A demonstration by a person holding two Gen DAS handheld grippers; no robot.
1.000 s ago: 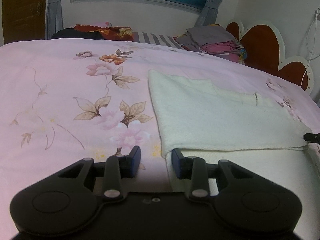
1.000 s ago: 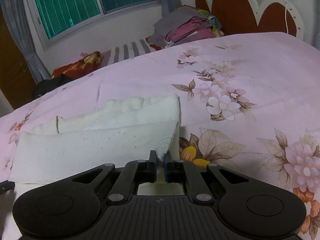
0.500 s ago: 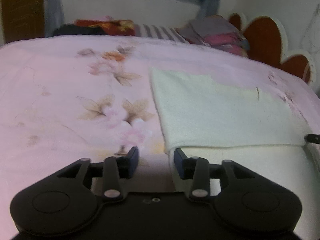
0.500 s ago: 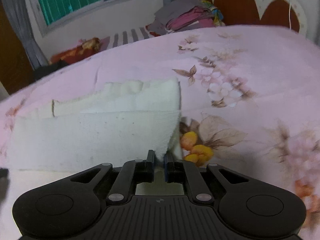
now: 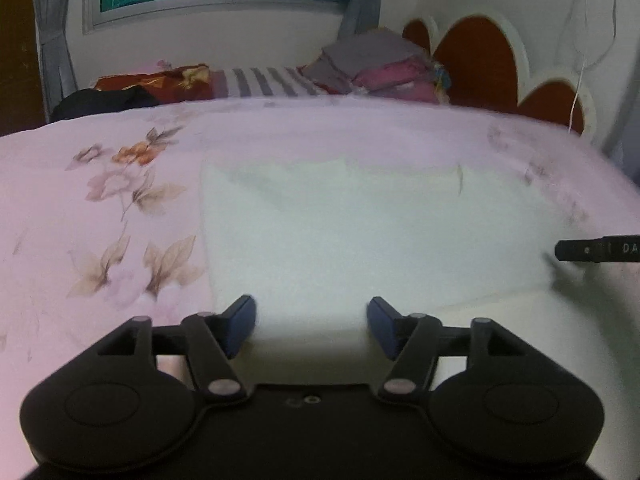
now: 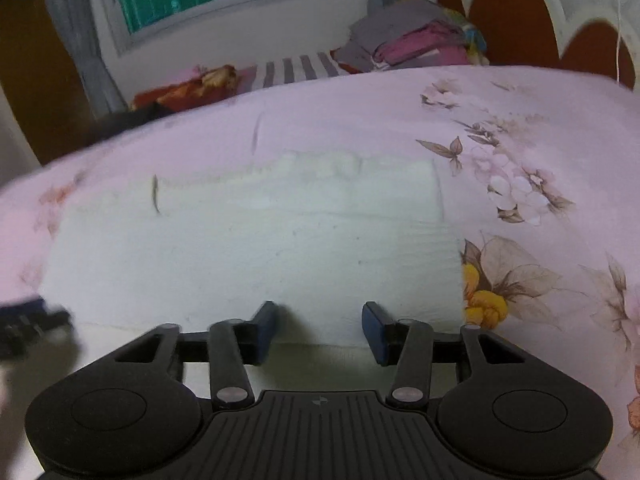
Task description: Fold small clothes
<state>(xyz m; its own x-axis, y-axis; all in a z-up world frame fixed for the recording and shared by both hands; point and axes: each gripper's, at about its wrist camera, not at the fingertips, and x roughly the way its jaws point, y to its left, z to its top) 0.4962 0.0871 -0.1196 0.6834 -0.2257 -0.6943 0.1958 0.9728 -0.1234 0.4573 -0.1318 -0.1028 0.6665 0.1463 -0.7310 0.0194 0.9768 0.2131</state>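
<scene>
Folded white garment on bedspread

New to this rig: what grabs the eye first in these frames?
The cream garment lying folded on the pink floral bedspread, filling the middle of both views. Both grippers, left and right, sit at its near edge with jaws open. Behind, a pile of clothes sits by the red headboard.

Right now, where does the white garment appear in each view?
Left wrist: the white garment fills the centre, beyond the open left hand-held gripper.
Right wrist: centre-left, beyond the open right hand-held gripper.
Shared landmark: the pile of folded clothes.
</scene>
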